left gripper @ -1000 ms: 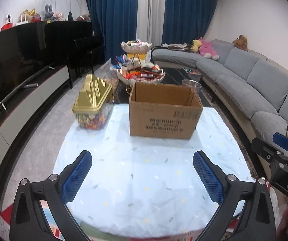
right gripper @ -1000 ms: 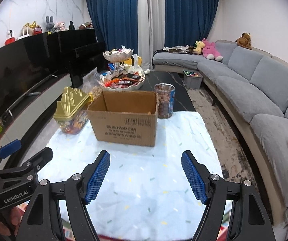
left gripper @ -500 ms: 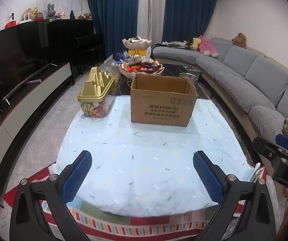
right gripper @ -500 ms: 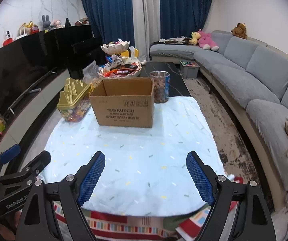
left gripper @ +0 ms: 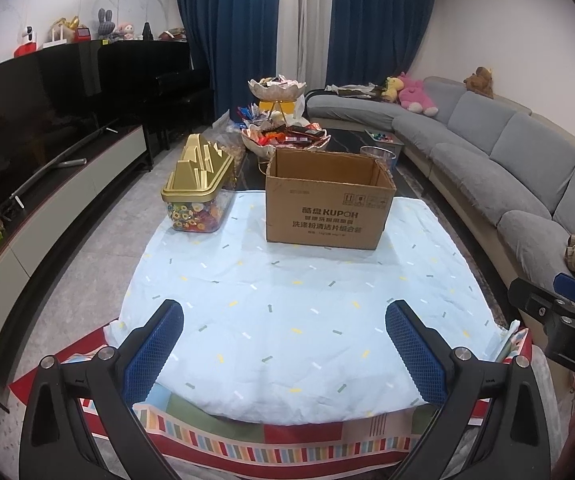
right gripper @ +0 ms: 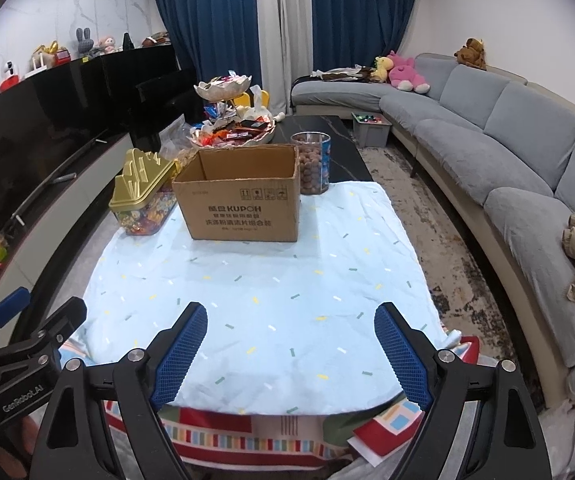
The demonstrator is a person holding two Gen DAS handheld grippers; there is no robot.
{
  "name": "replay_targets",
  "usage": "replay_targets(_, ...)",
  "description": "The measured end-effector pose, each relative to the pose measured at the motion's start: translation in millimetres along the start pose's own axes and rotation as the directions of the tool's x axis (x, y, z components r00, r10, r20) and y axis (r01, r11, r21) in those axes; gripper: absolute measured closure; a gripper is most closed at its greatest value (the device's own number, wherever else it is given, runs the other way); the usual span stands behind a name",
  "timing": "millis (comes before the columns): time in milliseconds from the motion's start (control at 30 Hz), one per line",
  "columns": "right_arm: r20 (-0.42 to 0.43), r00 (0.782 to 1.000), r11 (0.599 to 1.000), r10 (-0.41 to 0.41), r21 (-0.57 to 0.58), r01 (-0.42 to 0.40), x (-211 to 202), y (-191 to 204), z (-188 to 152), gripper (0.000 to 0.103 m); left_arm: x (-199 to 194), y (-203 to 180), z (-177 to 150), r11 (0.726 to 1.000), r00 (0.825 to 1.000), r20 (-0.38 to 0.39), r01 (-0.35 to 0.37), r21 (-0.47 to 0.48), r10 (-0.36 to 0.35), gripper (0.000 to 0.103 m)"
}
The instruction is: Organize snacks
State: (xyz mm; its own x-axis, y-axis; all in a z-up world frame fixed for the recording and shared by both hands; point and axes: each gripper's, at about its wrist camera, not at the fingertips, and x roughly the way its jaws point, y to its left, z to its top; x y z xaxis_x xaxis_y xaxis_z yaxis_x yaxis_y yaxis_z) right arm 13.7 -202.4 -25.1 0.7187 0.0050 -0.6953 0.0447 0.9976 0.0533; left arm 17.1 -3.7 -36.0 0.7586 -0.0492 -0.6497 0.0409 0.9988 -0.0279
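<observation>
An open, empty-looking cardboard box [left gripper: 327, 200] [right gripper: 243, 196] stands at the far side of a table under a light blue cloth [left gripper: 287, 300] [right gripper: 267, 280]. Left of the box is a clear candy jar with a gold lid [left gripper: 197, 188] [right gripper: 143, 196]. A clear jar of round brown snacks [right gripper: 314, 164] stands behind the box's right corner. Beyond them, a tiered bowl stand heaped with wrapped snacks [left gripper: 283, 136] [right gripper: 231, 128]. My left gripper [left gripper: 285, 344] hangs open over the table's near edge, holding nothing. My right gripper [right gripper: 291, 352] is beside it, jaws opening, nothing between them.
A grey curved sofa [right gripper: 487, 152] with soft toys runs along the right. A black TV unit [left gripper: 47, 120] lines the left wall. A grey bin [right gripper: 371, 130] sits on the floor by the sofa. A striped cloth [left gripper: 287, 440] hangs below the blue one at the near edge.
Both grippers have drawn back from the table, so the box and jars look farther off and the near edge shows. The right gripper's jaws have spread wider.
</observation>
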Motion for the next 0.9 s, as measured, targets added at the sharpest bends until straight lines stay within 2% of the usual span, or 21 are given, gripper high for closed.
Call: replay_targets(900, 0.007, 1.0, 1.0, 0.0, -0.001, 0.0, -3.8, -2.7, 1.9, 0.016, -1.4, 0.5, 1.7, 1.0, 1.0, 0.0, 0.003, 0.003, -0.003, 0.0)
